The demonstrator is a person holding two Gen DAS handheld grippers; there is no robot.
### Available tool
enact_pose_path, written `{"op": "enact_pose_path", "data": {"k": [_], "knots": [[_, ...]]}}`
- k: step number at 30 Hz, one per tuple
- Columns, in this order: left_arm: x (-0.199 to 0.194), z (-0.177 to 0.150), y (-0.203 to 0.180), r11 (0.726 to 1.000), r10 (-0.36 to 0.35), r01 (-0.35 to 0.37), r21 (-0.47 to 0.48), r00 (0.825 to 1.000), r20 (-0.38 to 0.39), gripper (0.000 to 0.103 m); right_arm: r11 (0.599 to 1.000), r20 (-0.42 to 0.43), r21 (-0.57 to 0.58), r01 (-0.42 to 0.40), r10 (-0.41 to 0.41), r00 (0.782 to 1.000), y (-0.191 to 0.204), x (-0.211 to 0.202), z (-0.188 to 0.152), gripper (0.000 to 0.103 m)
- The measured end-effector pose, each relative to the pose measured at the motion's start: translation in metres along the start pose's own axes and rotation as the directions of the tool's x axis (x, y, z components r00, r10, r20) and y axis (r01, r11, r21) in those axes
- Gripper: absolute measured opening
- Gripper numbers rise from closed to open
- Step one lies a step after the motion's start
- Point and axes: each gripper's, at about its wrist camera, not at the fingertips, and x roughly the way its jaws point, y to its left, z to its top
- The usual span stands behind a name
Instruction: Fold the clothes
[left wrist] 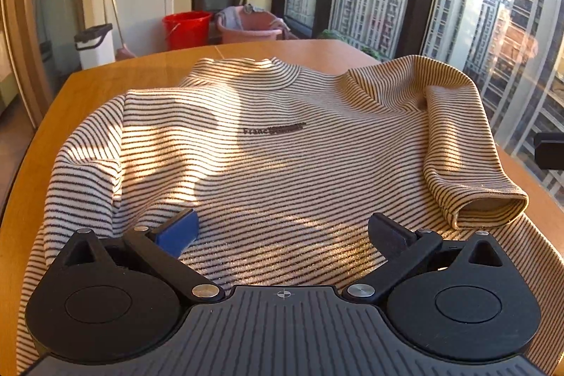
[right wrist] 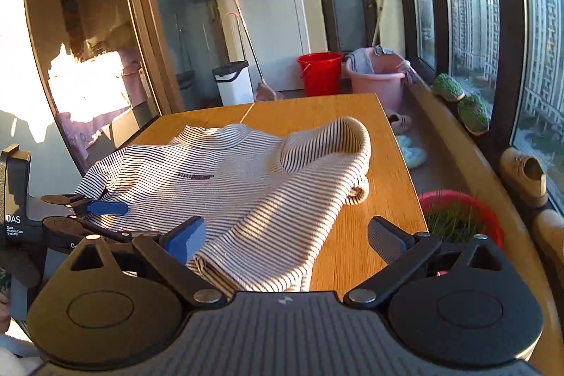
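A black-and-white striped long-sleeve shirt (left wrist: 275, 143) lies front up on the wooden table (left wrist: 105, 76), collar at the far side. Its right sleeve (left wrist: 458, 143) is folded back over the body, cuff toward me. My left gripper (left wrist: 282, 231) is open and empty, low over the shirt's lower part. In the right wrist view the shirt (right wrist: 239, 178) lies on the table (right wrist: 373, 199). My right gripper (right wrist: 282, 235) is open and empty above the shirt's hem near the right edge. The left gripper (right wrist: 105, 208) shows at the left over the shirt.
A red bucket (right wrist: 320, 73), a pink basin (right wrist: 377, 80) and a white bin (right wrist: 232, 81) stand on the floor beyond the table. A red basket of grass (right wrist: 458, 217) and shoes (right wrist: 525, 175) sit at the right by the window sill.
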Motion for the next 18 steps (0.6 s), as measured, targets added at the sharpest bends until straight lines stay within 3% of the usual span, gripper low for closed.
{"op": "enact_pose_path", "data": {"k": [3, 4, 5, 7, 8, 9, 11, 13, 16, 18], "knots": [[0.002, 0.000, -0.001, 1.000, 0.000, 0.000, 0.001, 1.000, 0.000, 0.103, 0.993, -0.056, 0.117, -0.028, 0.034, 0.998, -0.008, 0.015, -0.014, 0.084], [0.002, -0.002, 0.000, 1.000, -0.001, 0.001, 0.001, 1.000, 0.001, 0.103, 0.990, -0.071, 0.135, -0.034, 0.043, 0.996, -0.008, 0.022, -0.017, 0.076], [0.001, -0.003, 0.002, 1.000, -0.004, 0.004, -0.002, 1.000, 0.002, 0.103, 0.988, -0.086, 0.147, -0.039, 0.052, 0.995, -0.007, 0.028, -0.020, 0.058], [0.000, -0.005, 0.005, 1.000, -0.011, 0.011, -0.009, 1.000, 0.006, 0.103, 0.993, -0.103, 0.113, -0.041, 0.052, 0.993, 0.000, 0.038, -0.020, 0.040], [0.000, -0.006, 0.005, 1.000, -0.014, 0.014, -0.012, 1.000, 0.008, 0.103, 0.996, -0.108, 0.085, -0.038, 0.047, 0.993, 0.003, 0.040, -0.016, 0.020], [-0.001, -0.006, 0.004, 1.000, -0.016, 0.016, -0.015, 1.000, 0.009, 0.103, 0.997, -0.095, 0.065, -0.044, 0.050, 0.994, 0.001, 0.038, -0.010, 0.016], [-0.001, -0.006, 0.005, 1.000, -0.020, 0.020, -0.018, 1.000, 0.011, 0.103, 0.998, -0.026, 0.038, -0.048, 0.049, 0.998, -0.005, 0.024, 0.009, 0.004], [-0.002, -0.007, 0.006, 1.000, -0.022, 0.023, -0.020, 1.000, 0.013, 0.103, 0.998, 0.109, -0.026, 0.048, -0.045, 0.993, -0.010, -0.002, 0.040, 0.004], [-0.002, -0.007, 0.007, 0.999, -0.027, 0.027, -0.026, 1.000, 0.015, 0.103, 0.984, 0.305, -0.038, 0.175, -0.155, 0.939, -0.023, -0.043, 0.091, 0.004], [-0.003, -0.007, 0.007, 0.999, -0.029, 0.030, -0.028, 0.999, 0.016, 0.103, 0.978, 0.383, -0.036, 0.207, -0.178, 0.906, -0.026, -0.059, 0.116, 0.004]]}}
